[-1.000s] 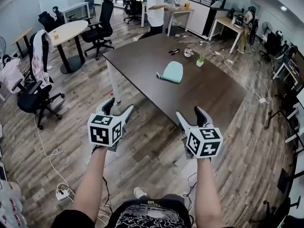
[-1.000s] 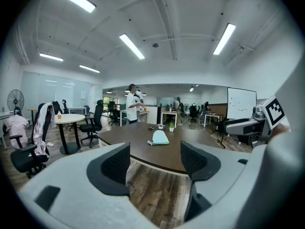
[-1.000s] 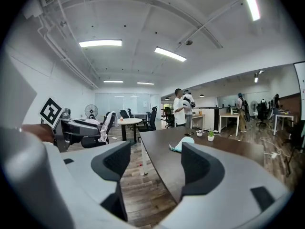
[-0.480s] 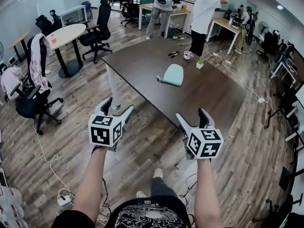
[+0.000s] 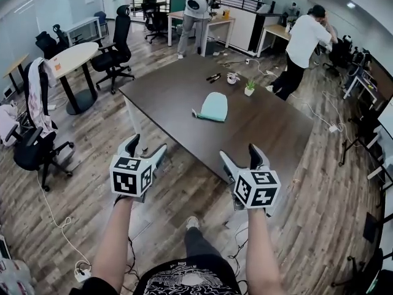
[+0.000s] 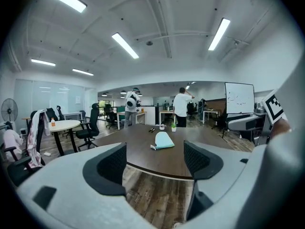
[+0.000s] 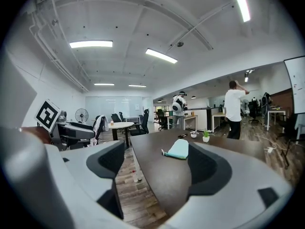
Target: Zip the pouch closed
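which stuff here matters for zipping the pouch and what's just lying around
For the job: mint pouch, left gripper, right gripper; both jaws have just been opening, nothing between them.
Just lying about: potted plant, pen-like things, round table, office chair.

A potted plant (image 5: 249,88) and dark pens (image 5: 213,77) lie well apart on the dark table (image 5: 166,97).

pouch (image 5: 213,107) zip too small to tell, dark items (image 5: 213,77) indistinct
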{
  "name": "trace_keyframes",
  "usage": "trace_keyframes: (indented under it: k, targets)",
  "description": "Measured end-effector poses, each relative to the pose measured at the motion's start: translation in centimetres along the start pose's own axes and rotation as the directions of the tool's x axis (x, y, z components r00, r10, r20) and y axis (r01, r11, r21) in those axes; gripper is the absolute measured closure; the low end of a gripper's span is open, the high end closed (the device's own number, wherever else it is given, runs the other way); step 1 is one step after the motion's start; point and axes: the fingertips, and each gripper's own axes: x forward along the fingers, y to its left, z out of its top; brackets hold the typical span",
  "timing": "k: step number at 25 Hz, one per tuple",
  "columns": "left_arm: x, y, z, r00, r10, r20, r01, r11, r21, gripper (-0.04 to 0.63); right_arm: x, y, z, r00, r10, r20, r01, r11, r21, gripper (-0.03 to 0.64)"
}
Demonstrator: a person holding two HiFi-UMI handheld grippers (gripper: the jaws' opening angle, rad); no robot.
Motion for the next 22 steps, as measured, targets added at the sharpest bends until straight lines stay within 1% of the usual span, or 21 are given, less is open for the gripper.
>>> trace_keyframes:
  k: [7,11,22]
  targets:
    - [7.7,1.1,1.9,1.0,-0.025,-0.006,0.025,1.0,0.012,0.252,5.9,-4.2,0.4,1.0,-0.023,-0.008,0.023,1.0,0.013,0.219]
    - [12.7,1.5,3.3,0.999,-0.047,-0.022,0.047,0.999,0.023,0.252,9.8,-7.2,1.2,0.999,-0.041,-0.014,0.041,0.999,0.026,0.219]
    - [24.0,2.8,6.7,0.997,-0.066,-0.038,0.067,0.998,0.017,0.252,18.3,-14.5,4.0,0.997,-0.079,-0.023,0.08,0.996,0.025,0.219]
